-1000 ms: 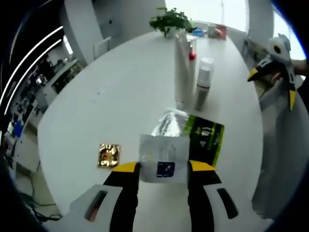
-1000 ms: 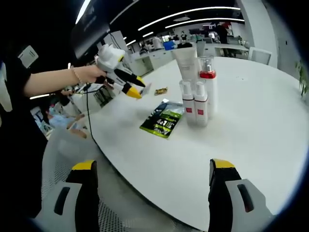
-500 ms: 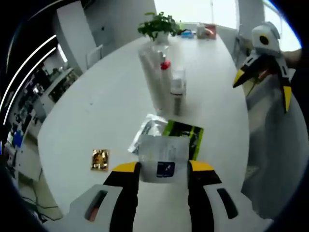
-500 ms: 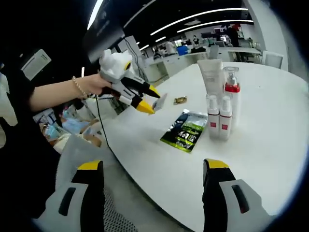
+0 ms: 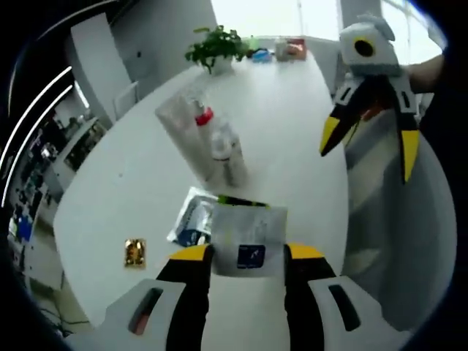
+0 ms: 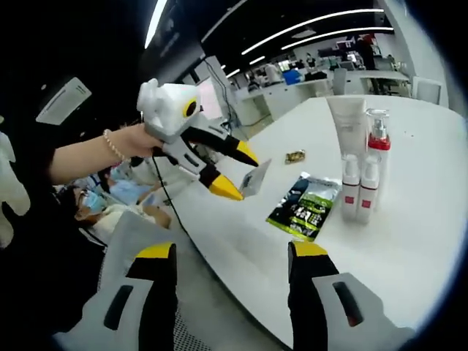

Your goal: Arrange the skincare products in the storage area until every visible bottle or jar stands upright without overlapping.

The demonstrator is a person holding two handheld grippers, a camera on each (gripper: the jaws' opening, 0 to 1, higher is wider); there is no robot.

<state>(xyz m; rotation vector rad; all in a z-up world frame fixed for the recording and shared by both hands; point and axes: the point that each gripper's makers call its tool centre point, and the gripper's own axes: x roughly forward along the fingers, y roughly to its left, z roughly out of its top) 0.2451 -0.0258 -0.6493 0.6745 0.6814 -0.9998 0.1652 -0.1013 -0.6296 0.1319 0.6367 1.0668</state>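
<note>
Here, in the left gripper view, the left gripper (image 5: 247,254) has its jaws pinching a flat white sachet (image 5: 248,240), held above the near edge of the round white table (image 5: 131,183). Just beyond the sachet, a silvery packet (image 5: 191,221) and a green-and-black packet (image 5: 240,202) lie flat on the table, overlapping each other. Farther from the sachet stands the bottle cluster: a tall white tube (image 5: 181,131), a red-capped pump bottle (image 5: 205,117) and a small clear-capped bottle (image 5: 228,152), close together and looking tilted through the fisheye. To the left of the sachet a small gold wrapper (image 5: 134,251) lies alone. A potted plant (image 5: 214,47) sits at the table's far edge. The right gripper (image 5: 369,139) hangs off the table's right side, jaws spread and empty.

In the right gripper view, the right gripper (image 6: 234,252) has its jaws spread with nothing between them, off the table (image 6: 409,212) edge. The left gripper (image 6: 238,172), held by a hand (image 6: 135,139), grips the sachet (image 6: 254,178) above the table's near edge. Beyond the sachet lie the green-and-black packet (image 6: 303,208) with the silvery packet under its far end, and the gold wrapper (image 6: 295,156). Right of the packets stand the tube (image 6: 346,130), the red-capped pump bottle (image 6: 378,146) and two small white bottles (image 6: 360,191), upright and touching.
</note>
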